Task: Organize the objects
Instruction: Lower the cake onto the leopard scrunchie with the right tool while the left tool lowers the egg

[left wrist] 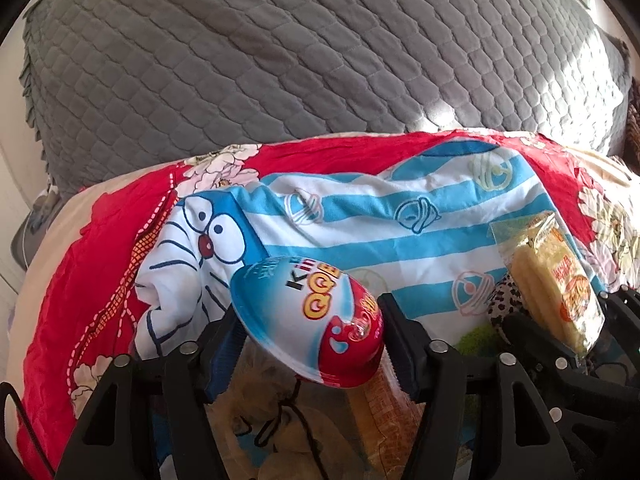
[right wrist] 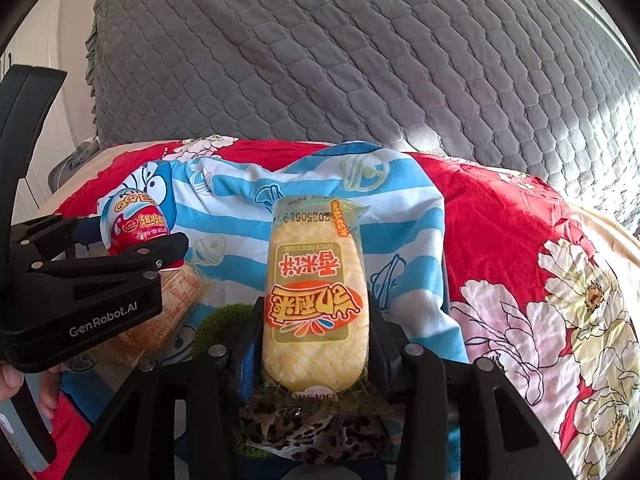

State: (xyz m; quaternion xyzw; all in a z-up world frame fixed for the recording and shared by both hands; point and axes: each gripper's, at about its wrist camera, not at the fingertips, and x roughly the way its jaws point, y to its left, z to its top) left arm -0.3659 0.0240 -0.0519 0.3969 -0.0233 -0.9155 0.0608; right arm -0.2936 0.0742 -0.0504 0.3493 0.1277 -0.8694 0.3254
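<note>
Two hand-held grippers, each loaded, held above a bed. Left hand-held gripper (left wrist: pixel 310 344): jaws closed on a blue-and-red egg (left wrist: pixel 308 320), gripped across its width and tilted, the red end lower right. Beneath it lies a striped cartoon cloth (left wrist: pixel 360 220) spread over a red floral quilt (left wrist: pixel 80 280); a grey quilted cover (left wrist: pixel 280 60) rises behind. Right hand-held gripper (right wrist: pixel 314 344): jaws closed on the lower part of a yellow snack pack (right wrist: pixel 314 292), which stands upright, printed text inverted, most of its length projecting free above the fingers. A leopard-print item (right wrist: pixel 316 436) sits just below the pack; what it is cannot be told.

Hazards, as judged: the egg's smooth curved shell may squirt from the flat pads if the grip slackens or the wrist rolls; the pack's slick film may slide through the jaws, and firmer pressure risks crushing the brittle contents. Either item, if dropped, could roll or vanish into folds of the cloth.
</note>
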